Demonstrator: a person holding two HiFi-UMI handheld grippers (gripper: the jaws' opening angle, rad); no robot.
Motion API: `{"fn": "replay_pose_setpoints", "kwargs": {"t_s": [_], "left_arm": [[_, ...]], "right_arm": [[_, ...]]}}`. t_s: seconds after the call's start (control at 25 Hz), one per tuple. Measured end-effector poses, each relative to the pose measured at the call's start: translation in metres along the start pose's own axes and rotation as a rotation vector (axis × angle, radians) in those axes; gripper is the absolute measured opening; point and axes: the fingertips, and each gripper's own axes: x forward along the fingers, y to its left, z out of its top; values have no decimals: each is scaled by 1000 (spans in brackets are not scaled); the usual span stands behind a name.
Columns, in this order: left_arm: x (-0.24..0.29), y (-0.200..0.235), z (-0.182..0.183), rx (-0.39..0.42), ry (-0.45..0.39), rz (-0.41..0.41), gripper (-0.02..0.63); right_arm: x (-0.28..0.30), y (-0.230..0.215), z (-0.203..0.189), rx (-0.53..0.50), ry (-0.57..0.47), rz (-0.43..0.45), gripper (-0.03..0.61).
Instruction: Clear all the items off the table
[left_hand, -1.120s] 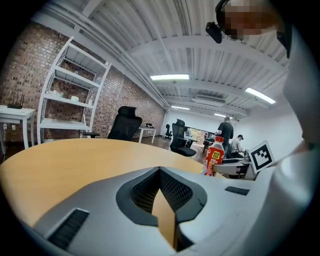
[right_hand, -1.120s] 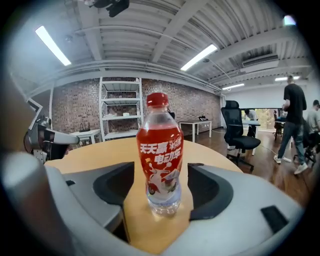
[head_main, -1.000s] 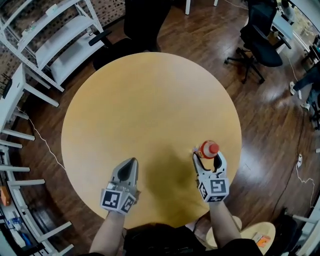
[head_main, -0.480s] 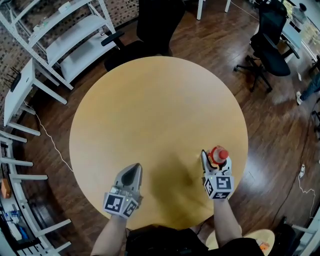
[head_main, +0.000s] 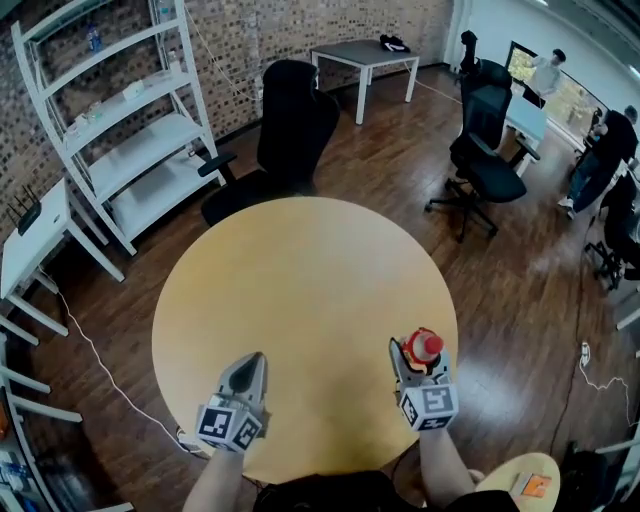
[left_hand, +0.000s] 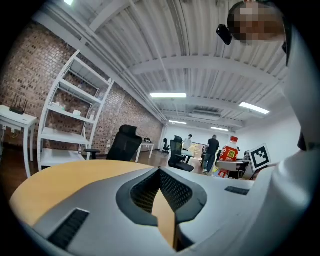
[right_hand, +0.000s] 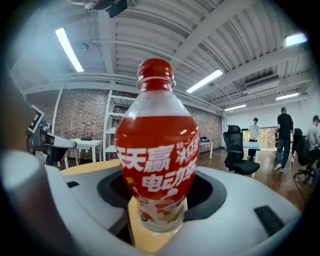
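left hand-held gripper (head_main: 256, 360): pressed together, empty, tabletop (head_main: 300, 290) 7 o'clock | right hand-held gripper (head_main: 417, 353): jaws just closing, pinching bottle (head_main: 424, 345), 5 o'clock edge | head view: red cap only; right gripper view: red label, white print

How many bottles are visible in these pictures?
1. The red-capped bottle stands between the fingers of the right gripper, which have just been closing on it, over the table's near right edge. Small things on the far shelf are too small to tell.

Bright ceiling strip lights (right_hand: 68, 48), fisheye edges
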Motion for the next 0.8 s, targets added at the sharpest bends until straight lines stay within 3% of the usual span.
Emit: {"fn": "replay_pose_setpoints", "kwargs": {"t_s": [0.28, 0.56, 0.8], "left_arm": [[4, -53, 47, -5, -150, -206, 2], [-5, -160, 40, -15, -138, -479, 2], [-12, -218, 26, -35, -93, -605, 2]], "right_arm": [[-94, -1, 37, -63, -85, -182, 273], [-217, -23, 31, -41, -115, -416, 272], [-288, -34, 33, -38, -145, -572, 272]]}}
